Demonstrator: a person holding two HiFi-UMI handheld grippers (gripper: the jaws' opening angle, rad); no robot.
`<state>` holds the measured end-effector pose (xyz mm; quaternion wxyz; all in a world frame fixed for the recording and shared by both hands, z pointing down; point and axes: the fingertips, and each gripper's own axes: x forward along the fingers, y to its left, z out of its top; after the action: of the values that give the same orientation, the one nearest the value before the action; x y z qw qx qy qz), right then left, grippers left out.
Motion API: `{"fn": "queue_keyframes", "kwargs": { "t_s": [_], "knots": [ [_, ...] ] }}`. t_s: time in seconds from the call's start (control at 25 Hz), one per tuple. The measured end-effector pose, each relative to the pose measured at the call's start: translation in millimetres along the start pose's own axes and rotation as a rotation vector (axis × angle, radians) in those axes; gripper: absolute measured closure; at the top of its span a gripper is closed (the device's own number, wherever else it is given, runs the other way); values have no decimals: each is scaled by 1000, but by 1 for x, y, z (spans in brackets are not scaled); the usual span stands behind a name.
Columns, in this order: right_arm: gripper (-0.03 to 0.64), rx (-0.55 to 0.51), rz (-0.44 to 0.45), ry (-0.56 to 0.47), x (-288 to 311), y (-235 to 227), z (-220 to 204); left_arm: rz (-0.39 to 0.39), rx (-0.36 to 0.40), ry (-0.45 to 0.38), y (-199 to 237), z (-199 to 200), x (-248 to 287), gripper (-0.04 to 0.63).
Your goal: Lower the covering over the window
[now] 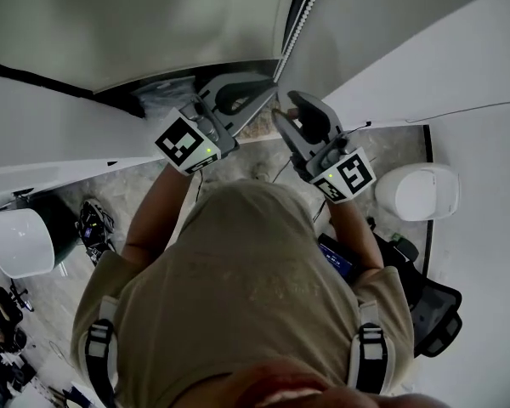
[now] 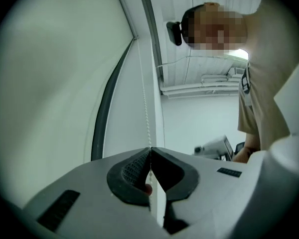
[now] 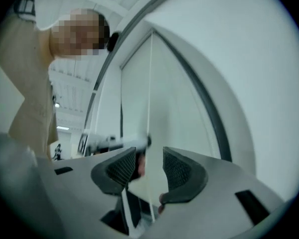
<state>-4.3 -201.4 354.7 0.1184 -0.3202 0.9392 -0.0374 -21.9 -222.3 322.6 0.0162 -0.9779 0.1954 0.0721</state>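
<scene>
A white bead chain (image 2: 144, 103) hangs beside the pale window covering (image 2: 50, 73). My left gripper (image 2: 150, 151) is shut on it, its dark ribbed pads pinched together with the chain running up out of them. The chain (image 3: 150, 83) also passes between the jaws of my right gripper (image 3: 149, 156), which stand open and do not touch it. In the head view both grippers are raised side by side at the window, the left gripper (image 1: 259, 92) and the right gripper (image 1: 282, 116) just under the chain (image 1: 302, 19).
A dark curved window frame (image 2: 102, 118) borders the covering. Below, on the stone floor, stand two white rounded seats (image 1: 21, 243) (image 1: 418, 192) and a black office chair (image 1: 433, 308). The person's torso fills the lower head view.
</scene>
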Motion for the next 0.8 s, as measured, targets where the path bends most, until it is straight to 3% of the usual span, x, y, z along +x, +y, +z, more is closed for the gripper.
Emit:
{"fn": "queue_keyframes", "kwargs": {
  "t_s": [0.08,0.24,0.28,0.36,0.48,0.52,0.56,0.64,0.76,0.8],
  "knots": [
    [462,-12,-47,-84,3,-6,37,0,-36,56,-3,-29,-8,578],
    [475,-93,-14,18,30,3,43,-16,-120,56,-19,-57,-21,578],
    [496,-87,2,29,33,6,42,-25,-116,54,-26,-56,-21,578],
    [601,-98,3,31,33,12,43,-47,-116,51,-36,-54,-22,578],
    [606,-98,-25,32,30,8,39,-53,-199,-66,-21,-35,-34,565],
    [606,-82,-26,54,29,5,29,-37,-235,-128,-9,-22,-39,461],
    [606,-72,-23,91,28,4,15,-20,-242,-171,2,-6,-41,448],
    [606,-57,-12,155,27,4,-9,-23,-174,-177,8,22,-29,448],
    [606,-63,-5,170,25,7,-15,-85,-82,-80,-8,38,7,462],
    [606,-72,-7,172,24,8,-16,-90,-80,-52,-11,37,14,561]
  ]
}}
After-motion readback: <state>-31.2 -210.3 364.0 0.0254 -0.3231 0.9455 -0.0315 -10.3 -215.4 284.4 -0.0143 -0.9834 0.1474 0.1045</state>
